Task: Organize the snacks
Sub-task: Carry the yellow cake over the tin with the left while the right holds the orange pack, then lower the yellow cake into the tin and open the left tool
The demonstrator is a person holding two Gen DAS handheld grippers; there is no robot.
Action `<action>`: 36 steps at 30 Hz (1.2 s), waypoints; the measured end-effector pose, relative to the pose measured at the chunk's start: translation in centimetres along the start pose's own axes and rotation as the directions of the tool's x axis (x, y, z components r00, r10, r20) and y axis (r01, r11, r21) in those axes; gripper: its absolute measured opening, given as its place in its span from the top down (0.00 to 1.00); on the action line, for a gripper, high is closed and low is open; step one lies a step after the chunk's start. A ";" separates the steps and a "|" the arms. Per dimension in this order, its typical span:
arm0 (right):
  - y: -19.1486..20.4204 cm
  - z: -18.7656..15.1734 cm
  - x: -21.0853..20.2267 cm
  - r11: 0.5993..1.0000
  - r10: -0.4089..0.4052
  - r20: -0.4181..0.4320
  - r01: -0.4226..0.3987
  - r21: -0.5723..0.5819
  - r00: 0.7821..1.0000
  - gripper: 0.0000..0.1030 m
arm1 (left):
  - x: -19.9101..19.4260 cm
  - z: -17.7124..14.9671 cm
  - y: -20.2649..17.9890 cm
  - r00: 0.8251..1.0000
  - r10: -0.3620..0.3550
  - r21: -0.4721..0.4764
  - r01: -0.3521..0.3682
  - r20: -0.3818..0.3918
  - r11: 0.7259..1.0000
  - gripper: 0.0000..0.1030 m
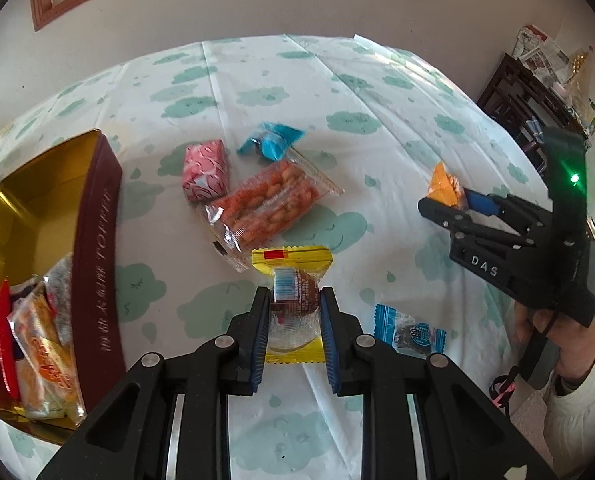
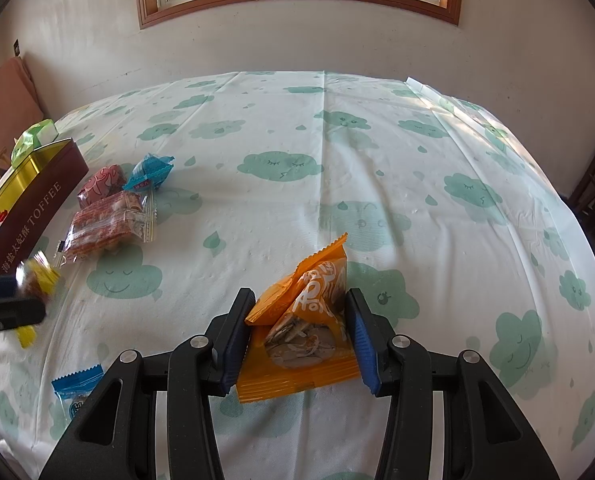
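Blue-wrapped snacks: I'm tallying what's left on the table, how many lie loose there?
2. One blue-wrapped snack lies beyond the pink packet; the other lies near the left gripper. The toffee box may hide more.

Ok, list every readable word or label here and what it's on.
"TOFFEE", after a run of Chinese characters: side of the maroon tin.
"DAS": right gripper.
Orange packet: large white characters, creased, not readable.
Blue packet and yellow packet: print too small.
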State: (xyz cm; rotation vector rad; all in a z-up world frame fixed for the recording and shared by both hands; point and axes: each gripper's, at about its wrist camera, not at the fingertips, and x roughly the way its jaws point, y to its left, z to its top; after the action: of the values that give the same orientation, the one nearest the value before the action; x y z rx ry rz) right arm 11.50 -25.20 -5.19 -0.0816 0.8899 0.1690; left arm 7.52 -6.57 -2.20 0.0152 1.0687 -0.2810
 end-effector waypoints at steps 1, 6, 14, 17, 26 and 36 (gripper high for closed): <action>0.0 0.0 0.0 1.000 0.000 0.000 0.000 0.000 1.000 0.54 | -0.3 0.0 0.1 1.000 0.008 0.000 -0.008 0.007 1.000 0.80; 0.0 0.0 0.0 1.000 0.000 0.000 0.000 0.000 1.000 0.54 | -1.6 0.3 1.2 0.999 0.033 -0.013 -0.033 0.037 0.999 0.80; 0.0 0.0 0.0 1.000 -0.001 0.000 0.001 -0.001 1.000 0.54 | -4.3 0.9 4.4 0.992 0.084 -0.064 -0.078 0.091 0.995 0.80; 0.0 0.0 0.0 1.000 -0.001 -0.001 0.001 -0.001 1.000 0.53 | -5.5 1.0 6.0 0.988 0.109 -0.096 -0.098 0.110 0.991 0.80; 0.0 0.0 0.0 1.000 -0.001 -0.001 0.001 -0.001 1.000 0.53 | -8.4 0.0 13.2 0.971 0.205 -0.224 -0.174 0.122 0.959 0.80; 0.1 0.0 0.0 1.000 -0.002 -0.001 0.002 -0.002 1.000 0.53 | -7.7 -1.1 17.8 0.963 0.256 -0.294 -0.222 0.080 0.930 0.79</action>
State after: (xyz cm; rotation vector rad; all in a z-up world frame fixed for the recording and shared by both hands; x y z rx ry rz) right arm 11.51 -25.11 -5.20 -0.0846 0.8908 0.1676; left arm 7.31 12.50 1.72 -0.1259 0.9703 0.0935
